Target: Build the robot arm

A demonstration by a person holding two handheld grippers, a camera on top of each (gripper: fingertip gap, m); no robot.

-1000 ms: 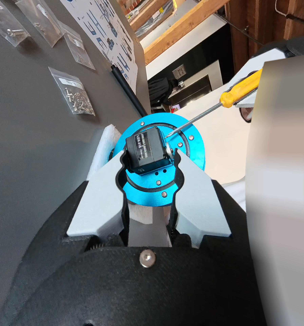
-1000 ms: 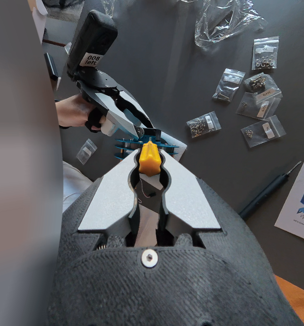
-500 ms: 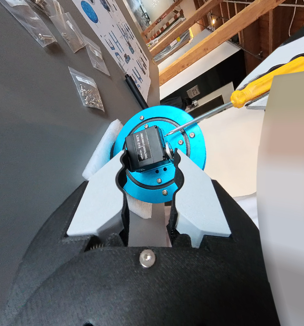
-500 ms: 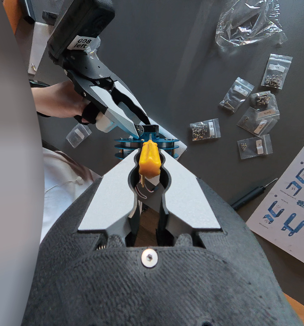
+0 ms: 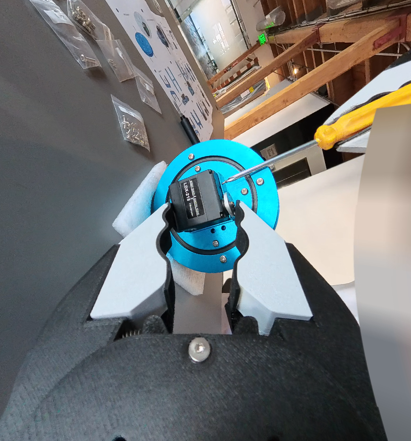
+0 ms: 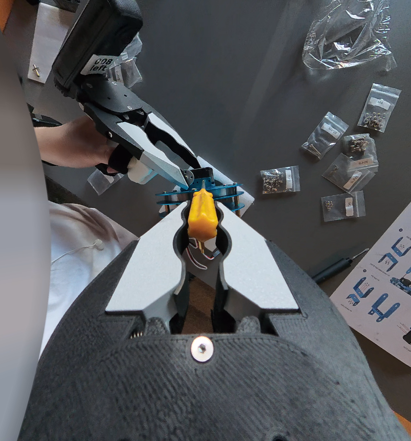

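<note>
A black servo (image 5: 197, 202) sits on top of a round blue metal base (image 5: 264, 210) made of stacked plates (image 6: 223, 188), which rests on white foam (image 5: 137, 202). My left gripper (image 5: 202, 205) is shut on the servo, one fingertip on each side; it also shows in the right wrist view (image 6: 183, 181). My right gripper (image 6: 202, 202) is shut on the yellow handle of a screwdriver (image 6: 202, 217). The screwdriver's thin shaft (image 5: 268, 164) slants down, and its tip touches the blue bracket beside the servo.
Several small bags of screws (image 6: 280, 179) lie on the dark grey table (image 6: 223, 83), with crumpled clear plastic (image 6: 347, 35) beyond. A printed instruction sheet (image 6: 395, 281) and a black pen-like tool (image 6: 331, 267) lie to the right. A person's hand (image 6: 80, 145) holds the left gripper.
Both views have tilted and shifted while the grips stayed the same. The screwdriver tip has stayed at the bracket beside the servo, and the handle has moved farther right in the left wrist view.
</note>
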